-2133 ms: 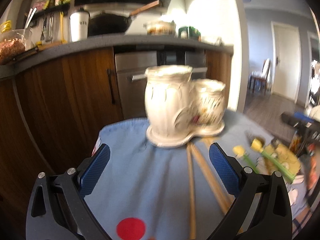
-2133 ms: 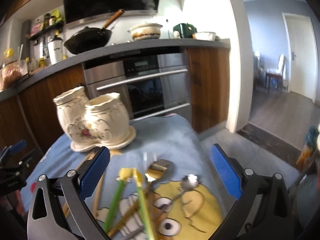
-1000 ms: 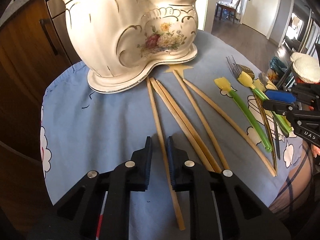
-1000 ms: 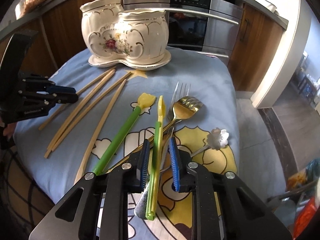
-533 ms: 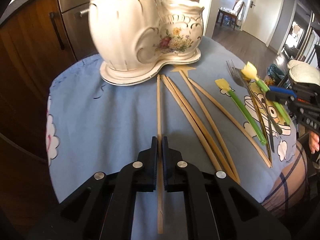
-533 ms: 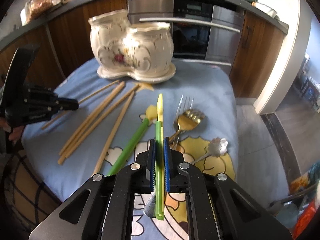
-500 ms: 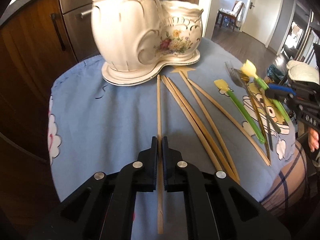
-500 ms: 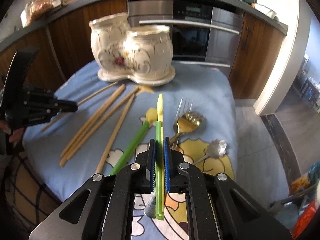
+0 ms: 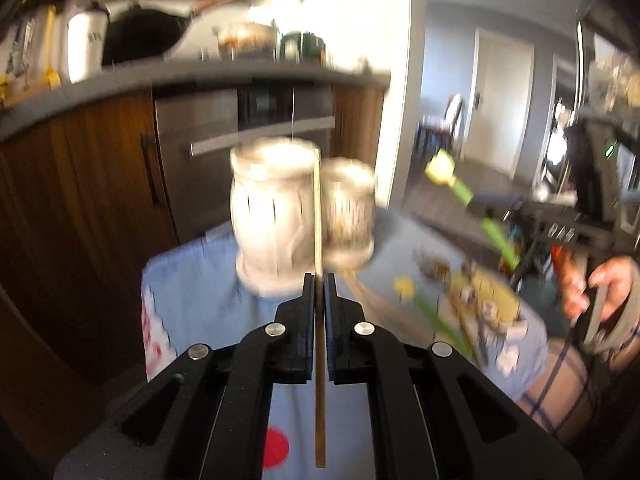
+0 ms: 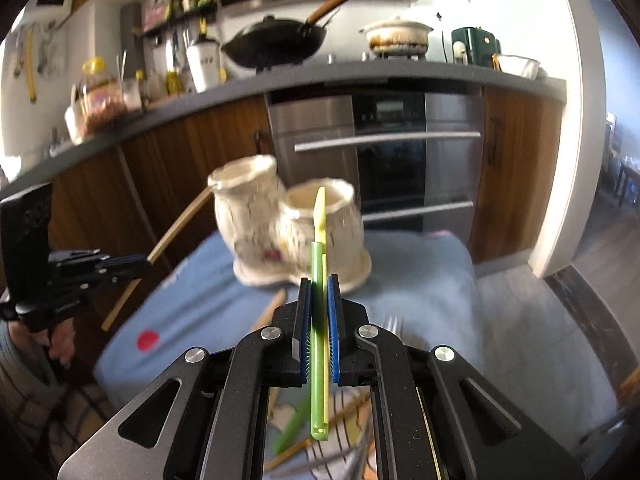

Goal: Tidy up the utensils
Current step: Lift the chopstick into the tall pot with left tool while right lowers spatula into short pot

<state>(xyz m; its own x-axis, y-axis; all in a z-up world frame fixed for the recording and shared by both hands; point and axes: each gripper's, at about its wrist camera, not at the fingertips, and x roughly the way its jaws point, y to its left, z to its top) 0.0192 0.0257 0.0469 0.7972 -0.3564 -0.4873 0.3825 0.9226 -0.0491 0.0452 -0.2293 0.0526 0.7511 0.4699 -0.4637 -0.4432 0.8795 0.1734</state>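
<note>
My left gripper [image 9: 319,278] is shut on a wooden chopstick [image 9: 318,216], held off the table and pointing at the white two-pot ceramic holder [image 9: 276,212]. My right gripper [image 10: 319,280] is shut on a green utensil with a yellow tip [image 10: 319,236], lifted and aimed at the holder's [image 10: 288,232] right pot. In the right wrist view the left gripper [image 10: 140,260] and its chopstick [image 10: 176,228] are at the left. In the left wrist view the right gripper [image 9: 480,204] holds the green utensil [image 9: 460,188] at the right. Both views are motion-blurred.
The blue cloth-covered table [image 10: 420,280] still carries chopsticks [image 10: 268,312], another green utensil [image 9: 436,316], a fork [image 10: 390,324] and spoons [image 9: 488,312]. Behind stand wooden cabinets, an oven [image 10: 384,152] and a counter with a wok [image 10: 276,44].
Both grippers have lifted their utensils off the cloth and tilted up level with the holder. The left chopstick and the right green utensil are now in the air.
</note>
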